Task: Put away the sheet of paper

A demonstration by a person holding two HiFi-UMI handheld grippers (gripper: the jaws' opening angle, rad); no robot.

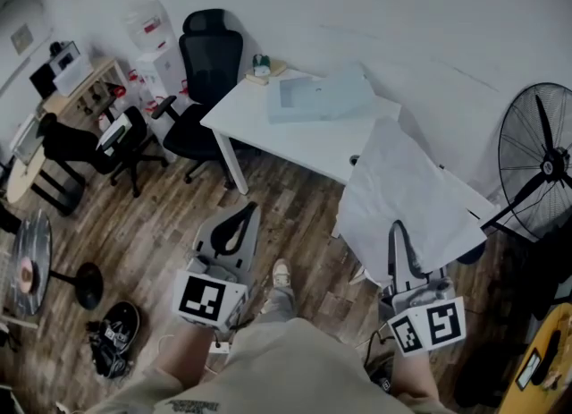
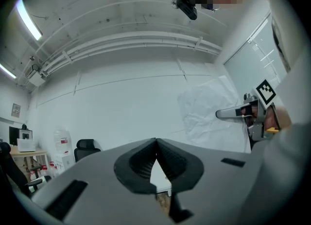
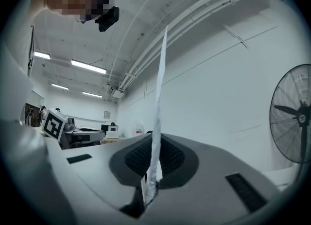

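A large, creased white sheet of paper [image 1: 407,184] hangs in the air over the right end of the white table [image 1: 259,130]. My right gripper [image 1: 396,226] is shut on its lower edge. In the right gripper view the sheet [image 3: 159,107] stands edge-on, rising straight up from between the pressed pads [image 3: 167,158]. My left gripper [image 1: 249,210] is held lower left of the sheet, over the wooden floor, shut with nothing in it. The left gripper view shows its tips [image 2: 156,142] meeting, with the sheet [image 2: 206,112] and right gripper [image 2: 219,114] off to the right.
A pale blue flat folder [image 1: 317,97] lies on the table, with a small object [image 1: 260,67] at its far corner. Black office chairs [image 1: 201,72] stand to the left of it. A standing fan [image 1: 541,157] is at the right. Shoes and a bag [image 1: 112,332] lie on the floor.
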